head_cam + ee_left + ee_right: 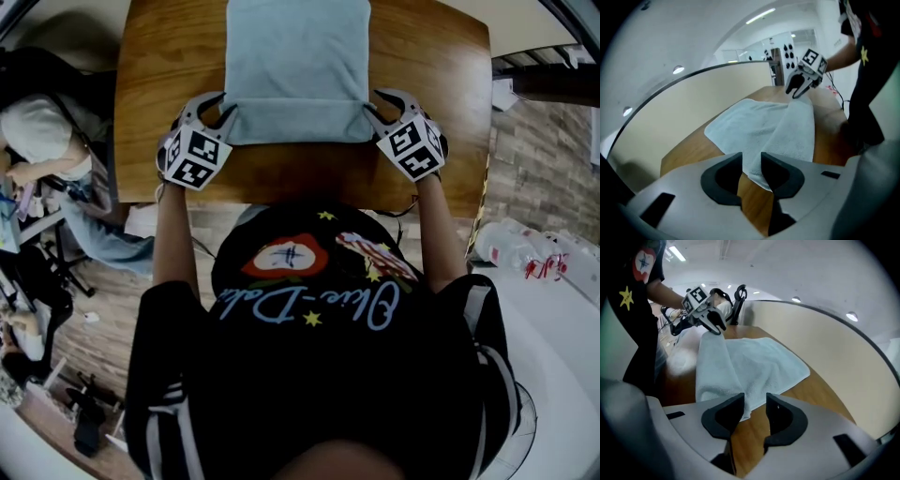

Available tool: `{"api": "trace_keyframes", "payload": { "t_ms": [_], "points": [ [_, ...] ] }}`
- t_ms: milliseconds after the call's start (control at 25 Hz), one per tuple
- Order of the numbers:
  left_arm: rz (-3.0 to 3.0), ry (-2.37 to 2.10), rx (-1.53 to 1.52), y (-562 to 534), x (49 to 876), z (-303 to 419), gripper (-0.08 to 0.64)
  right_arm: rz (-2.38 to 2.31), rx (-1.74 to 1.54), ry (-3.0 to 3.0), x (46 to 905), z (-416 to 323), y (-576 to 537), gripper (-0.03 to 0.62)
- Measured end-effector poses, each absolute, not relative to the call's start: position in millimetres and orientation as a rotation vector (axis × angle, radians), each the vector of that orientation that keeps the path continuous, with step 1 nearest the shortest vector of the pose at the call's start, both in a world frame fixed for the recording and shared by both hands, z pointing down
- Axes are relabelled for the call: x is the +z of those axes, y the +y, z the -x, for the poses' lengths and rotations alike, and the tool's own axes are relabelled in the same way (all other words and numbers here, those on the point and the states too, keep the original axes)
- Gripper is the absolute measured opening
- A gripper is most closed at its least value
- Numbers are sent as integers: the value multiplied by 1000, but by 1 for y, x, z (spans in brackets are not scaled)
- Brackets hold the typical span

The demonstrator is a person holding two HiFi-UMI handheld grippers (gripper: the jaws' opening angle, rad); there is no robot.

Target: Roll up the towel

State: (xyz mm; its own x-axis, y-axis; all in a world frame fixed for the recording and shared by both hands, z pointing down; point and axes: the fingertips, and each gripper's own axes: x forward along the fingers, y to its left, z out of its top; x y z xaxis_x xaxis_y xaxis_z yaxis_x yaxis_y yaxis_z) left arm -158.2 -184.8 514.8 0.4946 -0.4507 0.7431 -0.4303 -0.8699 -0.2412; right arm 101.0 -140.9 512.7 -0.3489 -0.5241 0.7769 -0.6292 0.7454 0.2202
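Observation:
A light blue towel (pixel 298 66) lies on the wooden table (pixel 169 75), with its near edge folded over into a thick band (pixel 295 120). My left gripper (pixel 225 105) is at the band's left corner and my right gripper (pixel 373 103) at its right corner. In the left gripper view the towel's corner (pixel 759 126) lies in the gap of the left gripper (pixel 751 164), and bare wood shows below it. In the right gripper view the other corner (pixel 750 362) sits likewise in the gap of the right gripper (pixel 754 405). Both jaws stand apart, not pressing.
The table's near edge (pixel 281 199) runs just below both grippers. A person (pixel 37 131) sits at a desk to the left. Plastic bottles (pixel 516 246) lie on a white surface at the right. A pale curved wall (pixel 693 108) backs the table.

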Motion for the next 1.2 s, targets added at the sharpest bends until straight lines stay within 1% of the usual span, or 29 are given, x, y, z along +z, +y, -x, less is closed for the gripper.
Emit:
{"api": "trace_keyframes", "payload": {
  "t_ms": [160,240,320,440,560,720,800,1040,1080,1160,1200],
  "points": [
    [2839,1049,-1073,-193,476,170,106,-1040,147,-2138,469,-111,-140,112],
    [2848,1120,-984,-189,460,178,103,-1017,129,-2198,456,-106,-126,112],
    [2749,1004,-1098,-170,464,179,103,-896,84,-2223,460,-93,-103,112],
    [2500,645,-1411,-126,496,176,104,-667,-37,-2150,482,-75,-71,112],
    [2382,437,-1551,-98,525,177,114,-499,-114,-2071,508,-62,-53,122],
    [2349,421,-1594,-97,545,175,117,-396,-167,-1984,532,-63,-53,123],
    [2307,436,-1605,-103,549,177,129,-388,-159,-1962,539,-65,-58,123],
    [2248,379,-1617,-109,553,173,129,-371,-125,-1931,548,-68,-65,121],
    [2243,373,-1617,-111,553,172,116,-376,-115,-1935,549,-68,-66,111],
    [2259,382,-1608,-114,553,172,68,-394,-86,-1953,548,-66,-67,65],
    [2275,391,-1602,-114,552,172,42,-406,-67,-1967,546,-66,-67,52]
  ]
}}
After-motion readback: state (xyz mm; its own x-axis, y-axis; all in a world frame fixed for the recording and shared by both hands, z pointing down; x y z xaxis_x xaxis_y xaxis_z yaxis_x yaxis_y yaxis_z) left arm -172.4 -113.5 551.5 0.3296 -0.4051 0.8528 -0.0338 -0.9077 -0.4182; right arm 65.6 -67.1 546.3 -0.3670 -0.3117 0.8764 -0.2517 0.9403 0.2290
